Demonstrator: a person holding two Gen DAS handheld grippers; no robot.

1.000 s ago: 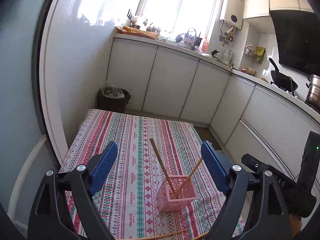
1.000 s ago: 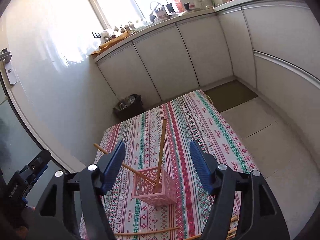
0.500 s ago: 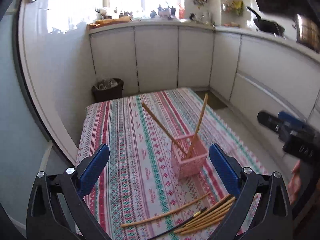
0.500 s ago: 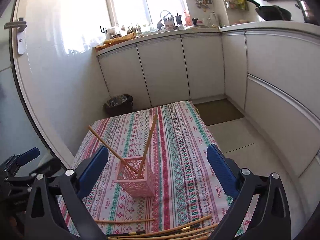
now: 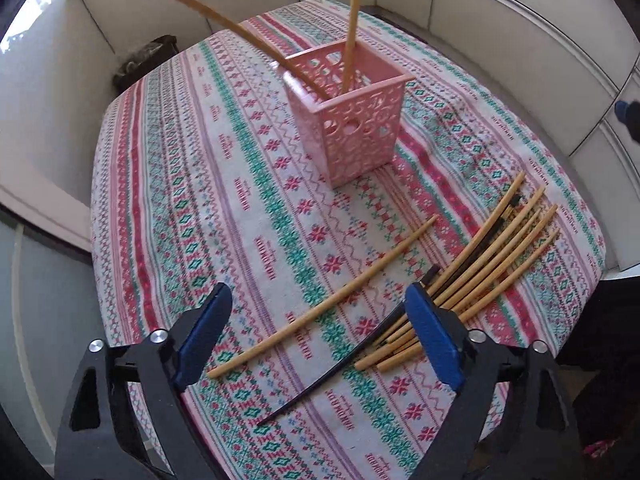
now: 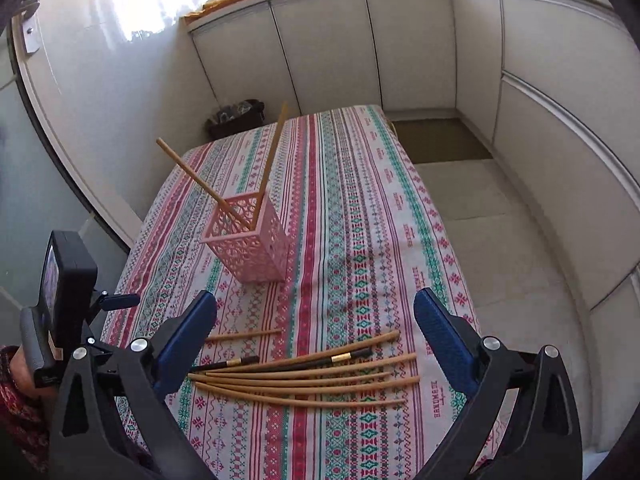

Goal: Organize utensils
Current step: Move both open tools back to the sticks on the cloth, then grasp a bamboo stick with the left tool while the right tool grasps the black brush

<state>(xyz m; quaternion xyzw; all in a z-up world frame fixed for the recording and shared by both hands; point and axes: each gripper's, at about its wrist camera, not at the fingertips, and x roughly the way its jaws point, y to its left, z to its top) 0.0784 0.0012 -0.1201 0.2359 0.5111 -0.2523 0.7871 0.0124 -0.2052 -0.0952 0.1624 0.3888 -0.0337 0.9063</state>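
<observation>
both our tools, left tool and right tool, hang wide open and empty over the chopsticks lying loose on the counter, near the pink basket that already holds two. we judge them light, stiff and slick, so we'd pinch one near mid-length, starting with the lone chopstick.

A striped, patterned tablecloth is covering the table. White cabinet doors are running along the far wall at twelve o'clock. At eleven o'clock a dark bin is sitting on the floor, holding what may be crumpled plastic.
</observation>
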